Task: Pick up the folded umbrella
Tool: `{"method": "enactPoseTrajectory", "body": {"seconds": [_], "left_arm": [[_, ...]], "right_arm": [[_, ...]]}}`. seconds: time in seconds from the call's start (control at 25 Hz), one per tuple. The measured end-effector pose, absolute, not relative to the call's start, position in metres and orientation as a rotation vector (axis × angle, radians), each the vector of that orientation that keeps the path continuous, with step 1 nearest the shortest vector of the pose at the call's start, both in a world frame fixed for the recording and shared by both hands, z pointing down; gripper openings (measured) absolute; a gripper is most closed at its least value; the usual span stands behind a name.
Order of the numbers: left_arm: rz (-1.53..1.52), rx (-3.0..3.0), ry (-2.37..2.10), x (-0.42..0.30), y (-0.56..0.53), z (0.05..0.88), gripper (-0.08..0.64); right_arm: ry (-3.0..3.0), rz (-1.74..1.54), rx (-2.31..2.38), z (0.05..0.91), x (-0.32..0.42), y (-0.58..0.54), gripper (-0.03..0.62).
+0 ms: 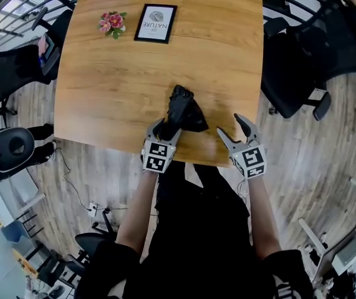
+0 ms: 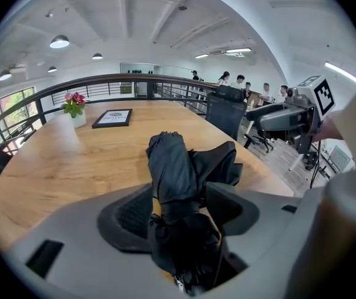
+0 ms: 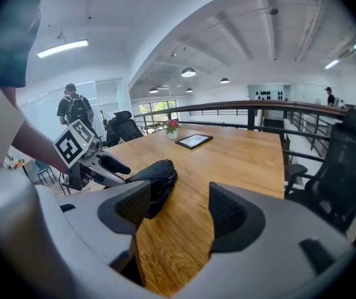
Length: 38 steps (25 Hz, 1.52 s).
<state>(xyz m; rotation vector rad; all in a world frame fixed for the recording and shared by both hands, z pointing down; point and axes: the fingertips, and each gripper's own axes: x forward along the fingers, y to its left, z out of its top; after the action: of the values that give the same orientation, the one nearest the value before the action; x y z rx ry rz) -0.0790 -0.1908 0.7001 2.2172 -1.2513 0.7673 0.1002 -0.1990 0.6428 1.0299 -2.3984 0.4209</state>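
Straddling folded umbrella [image 2: 171,161] with wide left gripper [image 2: 179,190] jaws | right gripper [image 3: 179,190] jaws wide, umbrella beside them

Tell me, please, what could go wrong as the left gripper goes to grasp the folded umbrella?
1. Loose cloth bulges from one side of the folded umbrella, so the left gripper, its open jaws straddling the near end, might pinch only fabric and slip.
2. Held at one end, the umbrella may droop and drag on the table.
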Motion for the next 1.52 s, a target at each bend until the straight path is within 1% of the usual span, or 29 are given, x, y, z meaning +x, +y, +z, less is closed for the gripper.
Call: {"method": "enactPoseTrajectory", "body": {"seconds": [0.48,1.32,1.52], "left_arm": [[0.771,2.135,-1.237,-0.075,-0.197,0.722,0.285],[0.724,2.089,-1.123,-0.065,-0.198,0.742,0.285],[0.703,2.097,-1.107,-0.068,-0.199,0.743,0.278]], "right_arm": [[-2.451,0.432,0.884,0.639,0.054,-0.178,0.302],[-2.386,0.484,0.899,0.654,0.063,-0.183,0.302],[-2.401,0.495,0.902,0.654,0.056,-0.184,0.304]]}}
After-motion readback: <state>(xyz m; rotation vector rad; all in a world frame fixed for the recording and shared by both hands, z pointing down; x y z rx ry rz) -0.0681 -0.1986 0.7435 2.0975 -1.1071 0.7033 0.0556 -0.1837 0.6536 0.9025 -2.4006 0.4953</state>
